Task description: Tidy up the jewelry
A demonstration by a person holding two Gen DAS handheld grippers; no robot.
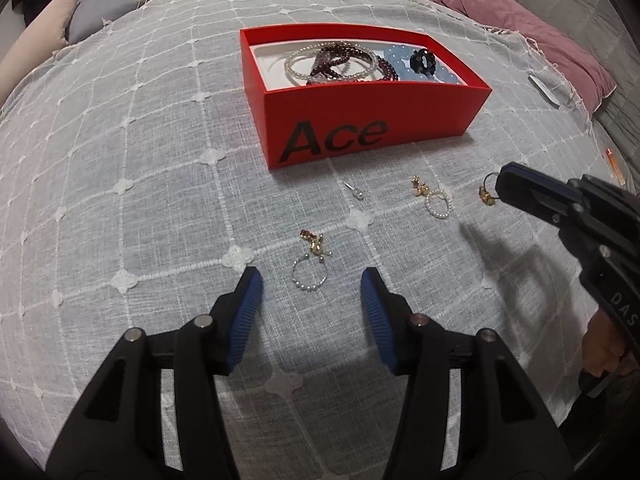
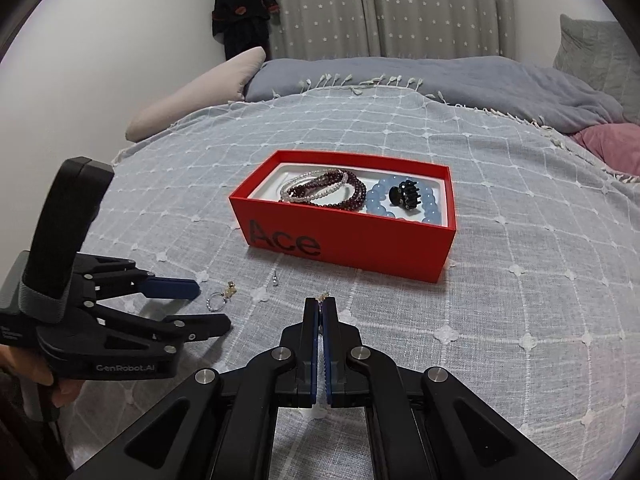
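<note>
- Left gripper (image 1: 311,294): jaws spread, nothing pinched, poised over a silver bead ring (image 1: 309,278) with a gold charm on the bedspread (image 1: 120,160).
- Stud (image 1: 357,192), pearl ring (image 1: 437,202): loose on the cloth, near the red box (image 1: 360,120).
- Box: bracelets (image 1: 336,65), black clip (image 1: 423,60) inside.
- Right gripper (image 1: 502,186): jaws pressed together, pinching a gold ring (image 1: 487,191) just off the cloth.

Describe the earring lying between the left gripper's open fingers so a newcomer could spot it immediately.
Start at the red Ace box on the grey bedspread. Nearest the left gripper lies a gold-topped earring. Unlike the white pearl-hoop earring nearby, its beaded hoop is silvery grey.
</note>
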